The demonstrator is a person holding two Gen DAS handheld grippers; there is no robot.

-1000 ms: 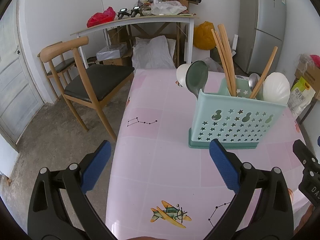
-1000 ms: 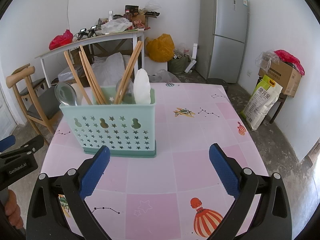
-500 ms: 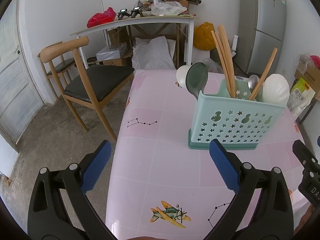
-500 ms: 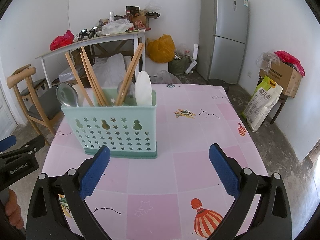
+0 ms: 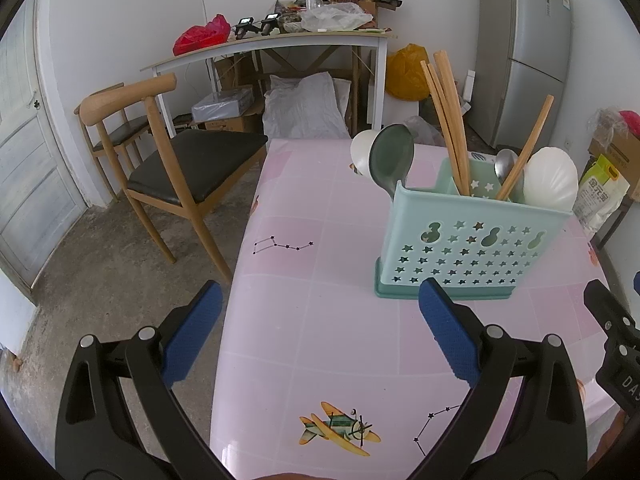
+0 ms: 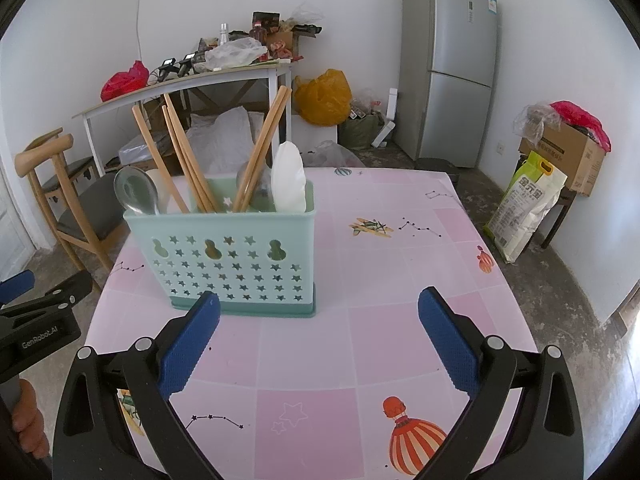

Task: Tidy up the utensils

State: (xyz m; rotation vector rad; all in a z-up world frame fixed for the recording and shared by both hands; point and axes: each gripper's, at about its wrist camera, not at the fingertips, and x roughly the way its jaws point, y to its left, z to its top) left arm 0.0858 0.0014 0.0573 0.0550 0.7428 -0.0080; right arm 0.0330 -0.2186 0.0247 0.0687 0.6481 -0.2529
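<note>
Left tool (image 5: 316, 336) and right tool (image 6: 318, 336) spread wide, empty, above pink tabletop (image 6: 360, 272); utensil basket (image 6: 224, 256) upright; chair (image 5: 168, 160), fridge (image 6: 452, 64), concrete floor (image 5: 100, 264) around.

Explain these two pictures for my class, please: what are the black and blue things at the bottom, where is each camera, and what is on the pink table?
There is no robot here. A person holds two hand tools, each ending in a two-fingered claw with blue pads and carrying a wide-angle camera that looks along the fingers. One picture comes from the left claw, the other from the right claw. Both are open and hold nothing. On the pink table stands a mint-green utensil holder with wooden chopsticks, metal spoons and white spoons upright inside. Behind are a chair and a fridge.
</note>
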